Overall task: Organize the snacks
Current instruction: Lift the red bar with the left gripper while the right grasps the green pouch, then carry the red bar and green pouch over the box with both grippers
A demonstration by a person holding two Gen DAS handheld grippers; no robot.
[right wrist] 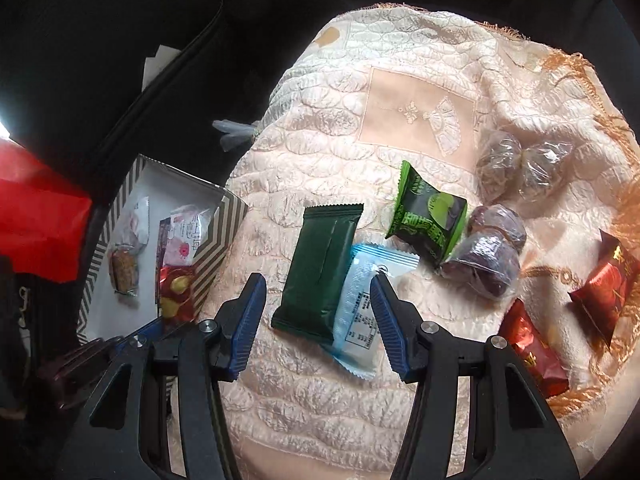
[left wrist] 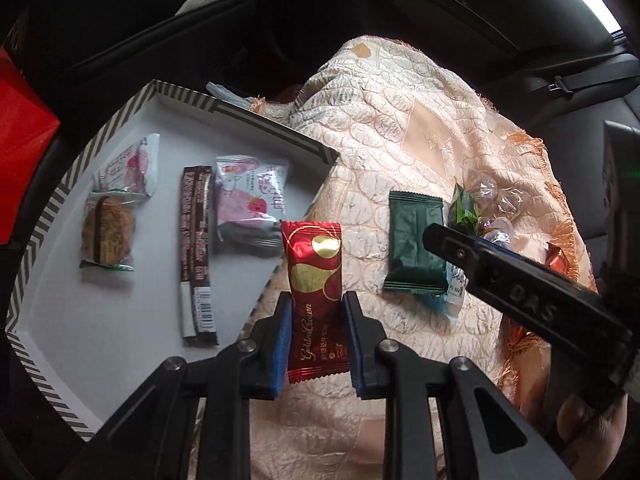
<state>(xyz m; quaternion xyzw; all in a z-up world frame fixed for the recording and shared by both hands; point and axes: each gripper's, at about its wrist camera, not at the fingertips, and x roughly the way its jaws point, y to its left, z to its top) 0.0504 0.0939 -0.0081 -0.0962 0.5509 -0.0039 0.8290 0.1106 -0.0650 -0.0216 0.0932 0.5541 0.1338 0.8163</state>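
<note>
My left gripper is shut on a red Golden Crown snack packet and holds it at the right edge of a striped-rim white box. The box holds a brown cake, a dark brown stick packet and two pink-white packets. My right gripper is open above a dark green packet and a light blue packet on the peach quilted cloth. The red packet also shows in the right wrist view.
On the cloth lie a bright green packet, clear-wrapped round sweets, two more clear-wrapped ones and red packets at the right. A red bag and dark car seats surround the box.
</note>
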